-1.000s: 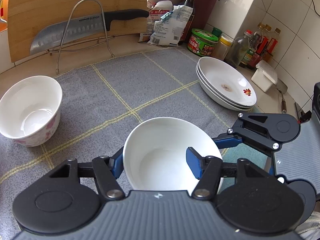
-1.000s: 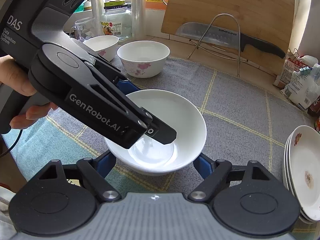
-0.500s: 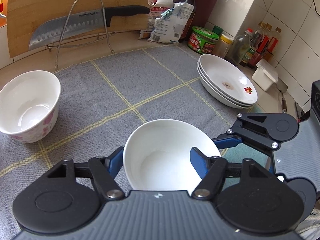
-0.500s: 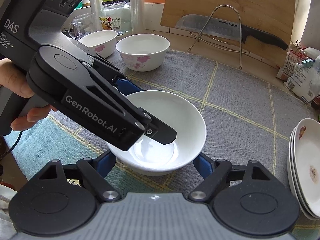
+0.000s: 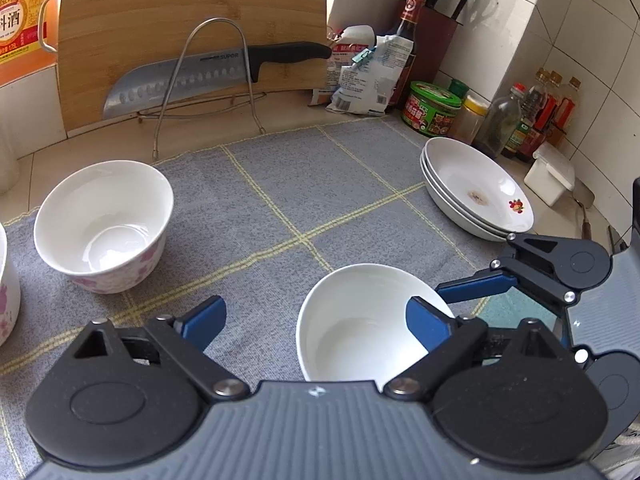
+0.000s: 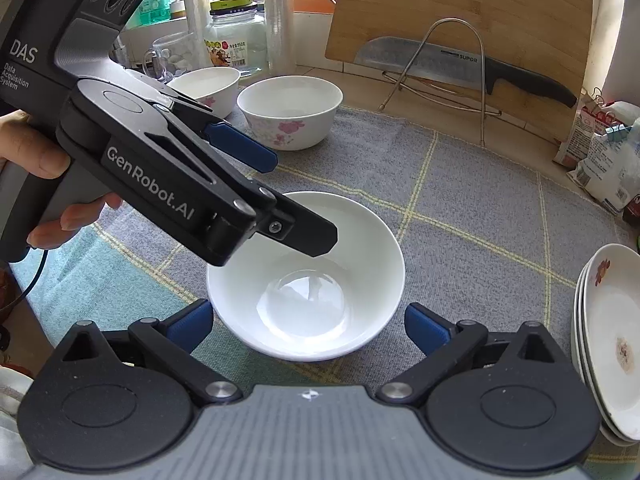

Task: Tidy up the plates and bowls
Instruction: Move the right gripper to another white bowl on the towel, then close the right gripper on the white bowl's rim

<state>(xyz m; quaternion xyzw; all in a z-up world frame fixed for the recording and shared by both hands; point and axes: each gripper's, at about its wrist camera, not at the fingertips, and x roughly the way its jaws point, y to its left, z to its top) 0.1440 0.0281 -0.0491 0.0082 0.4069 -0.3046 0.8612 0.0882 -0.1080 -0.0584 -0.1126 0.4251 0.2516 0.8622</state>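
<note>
Plain white bowl (image 6: 306, 280) upright on grey checked cloth (image 5: 280, 184) over the desk, near front edge. Two pink-flower bowls further back: nearer flowered bowl (image 6: 290, 110) and a second flowered bowl (image 6: 206, 88) just behind it, close together, not nested. Stack of plates (image 5: 476, 188) on right side of cloth, well apart from the bowls.

Left gripper (image 5: 316, 320) over the plain bowl, jaws wide open, holding nothing. One blue pad inside the bowl near its right wall, other pad outside and well clear on the left; contact between inner pad and wall cannot be told. Right gripper (image 6: 306, 326) low in front of the plain bowl, jaws wide open, straddling it from the near side, pads beside the outer wall, nothing gripped. Touching or not: unclear.

Handling judgement: glazed ceramic, stiff, fairly heavy for its size, slick under pads, chips or breaks if dropped or knocked on another bowl. Best hold likely a pinch across the rim wall, one pad inside and one outside, deep enough not to slide off the lip. Gripping across the full outside looks riskier on the sloped wall. Likely destination: nested into a flowered bowl, set down gently.
</note>
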